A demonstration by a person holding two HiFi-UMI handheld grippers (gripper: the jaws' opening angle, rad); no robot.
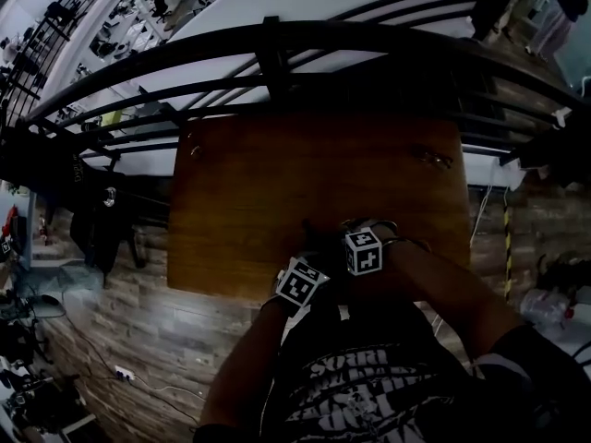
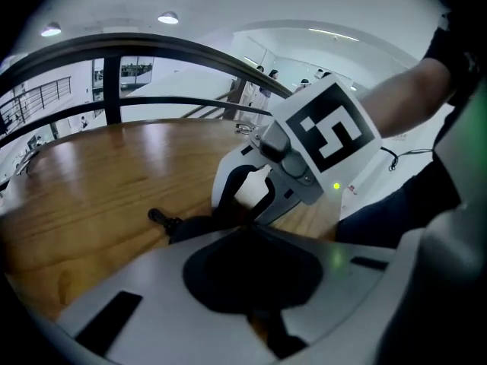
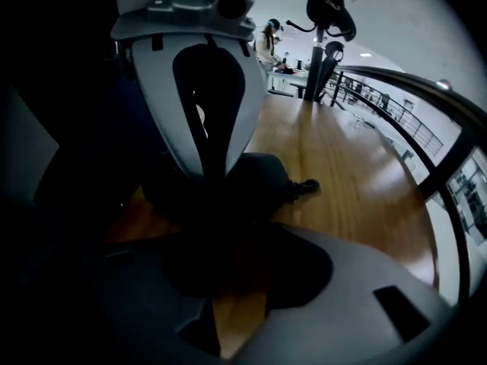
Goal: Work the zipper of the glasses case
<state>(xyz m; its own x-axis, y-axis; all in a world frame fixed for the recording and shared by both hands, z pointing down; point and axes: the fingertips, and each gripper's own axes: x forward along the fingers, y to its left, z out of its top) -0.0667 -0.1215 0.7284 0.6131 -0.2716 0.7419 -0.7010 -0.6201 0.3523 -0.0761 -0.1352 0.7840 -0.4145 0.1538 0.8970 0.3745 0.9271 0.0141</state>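
Directly ahead of right claw lies glasses case.

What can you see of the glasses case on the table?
The glasses case is a dark, rounded, soft-looking pouch lying flat on the wooden table by its near edge. A dark pull tab sticks out from one end. The left gripper, shut, has its tips at the edge; the right gripper, jaws apart, is close against it, contact unclear.
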